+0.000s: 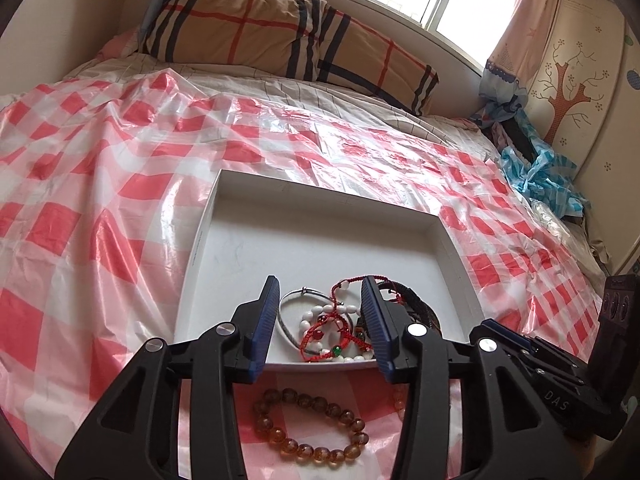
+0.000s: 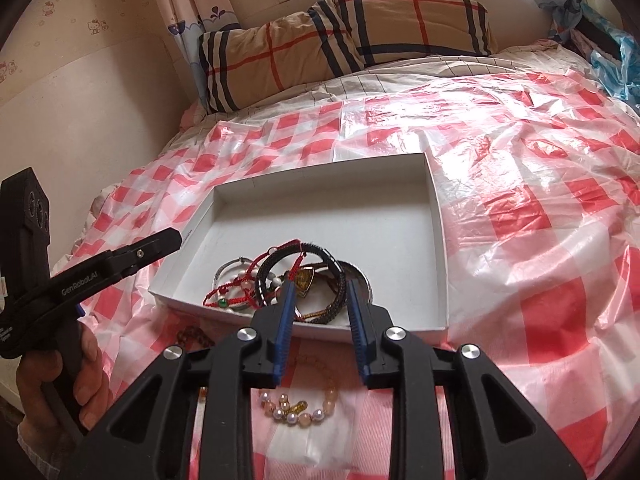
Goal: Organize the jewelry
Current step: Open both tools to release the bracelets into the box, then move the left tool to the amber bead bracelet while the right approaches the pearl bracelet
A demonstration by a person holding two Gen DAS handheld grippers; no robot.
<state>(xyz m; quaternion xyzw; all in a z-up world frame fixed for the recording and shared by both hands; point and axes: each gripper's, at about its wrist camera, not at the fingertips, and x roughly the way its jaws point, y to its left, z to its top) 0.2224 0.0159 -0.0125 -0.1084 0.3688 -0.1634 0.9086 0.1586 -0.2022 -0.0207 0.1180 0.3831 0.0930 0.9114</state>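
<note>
A shallow white box (image 1: 316, 240) lies on the checked sheet, with a heap of jewelry at its near end. My left gripper (image 1: 322, 284) hovers open over that heap: a silver bangle (image 1: 290, 300), a white bead bracelet (image 1: 316, 316) and red cord bracelets (image 1: 340, 332) show between its fingers, untouched by the pads. An amber bead bracelet (image 1: 312, 426) rests on the sheet in front of the box. My right gripper (image 2: 321, 288) is open above dark braided bracelets (image 2: 320, 264) in the box (image 2: 340, 220). A pale bead bracelet (image 2: 296, 404) lies on the sheet beneath it.
The red-and-white checked plastic sheet (image 1: 100, 200) covers a bed. Plaid pillows (image 1: 260, 28) sit at the far end under a window. Crumpled blue plastic (image 1: 540, 176) lies at the right edge. A hand (image 2: 60, 380) holds the left gripper's handle.
</note>
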